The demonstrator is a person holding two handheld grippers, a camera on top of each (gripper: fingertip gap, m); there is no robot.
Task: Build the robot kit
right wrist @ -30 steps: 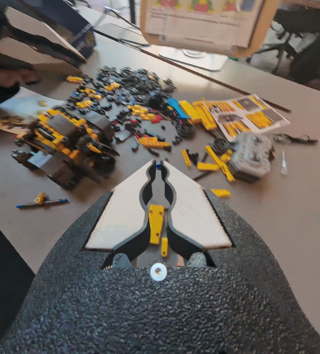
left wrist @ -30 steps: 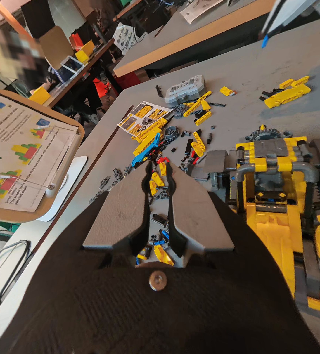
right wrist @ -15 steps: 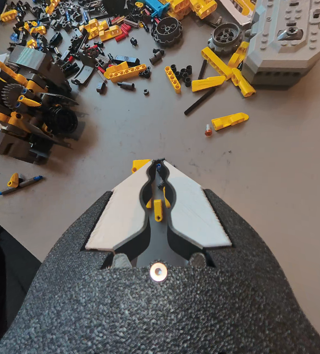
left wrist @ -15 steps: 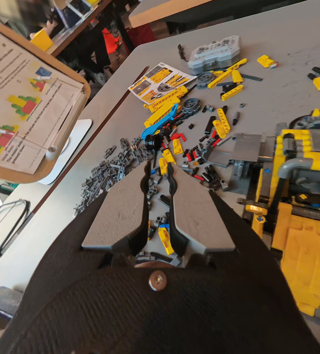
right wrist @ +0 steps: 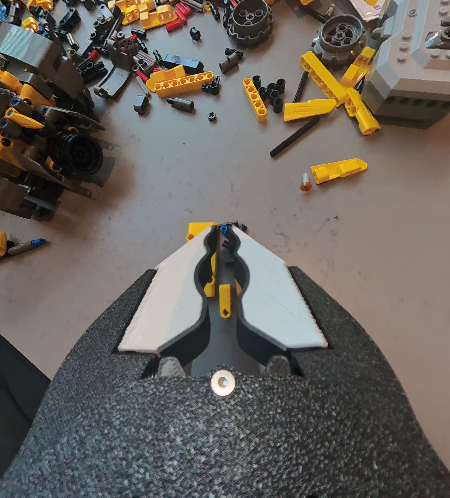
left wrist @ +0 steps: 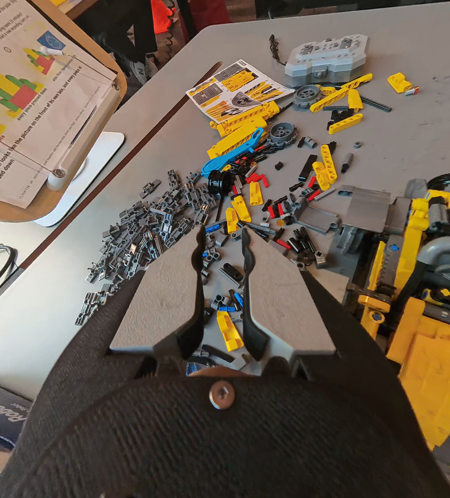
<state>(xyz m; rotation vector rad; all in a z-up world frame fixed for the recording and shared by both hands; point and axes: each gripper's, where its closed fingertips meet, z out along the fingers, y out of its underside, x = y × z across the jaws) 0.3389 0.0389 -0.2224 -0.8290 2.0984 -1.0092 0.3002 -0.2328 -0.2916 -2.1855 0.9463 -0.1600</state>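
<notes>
My left gripper (left wrist: 223, 233) is open and empty. It hovers over loose small parts, between a heap of dark grey connectors (left wrist: 148, 229) and a half-built yellow and grey vehicle model (left wrist: 420, 269). A yellow panel piece (left wrist: 229, 334) lies under its fingers. My right gripper (right wrist: 224, 229) is shut on a small blue pin (right wrist: 223, 229) at its tips, low over the table. A small yellow and black assembly (right wrist: 224, 299) lies beneath its fingers and pokes out by the left fingertip. The model (right wrist: 24, 116) is at the left in that view.
A grey battery box (left wrist: 326, 58) stands at the back, also in the right wrist view (right wrist: 420, 67). Nearby are a sticker sheet (left wrist: 237, 89), a blue lever tool (left wrist: 232, 156) and a printed sheet on a wooden board (left wrist: 29, 107). A yellow panel (right wrist: 338, 170) and the table edge (right wrist: 16, 336) are close. Left tips to right tips: about 30 centimetres.
The right gripper came down from high above the table to just over the small yellow assembly. The left gripper drew back and lower over the loose parts, still open.
</notes>
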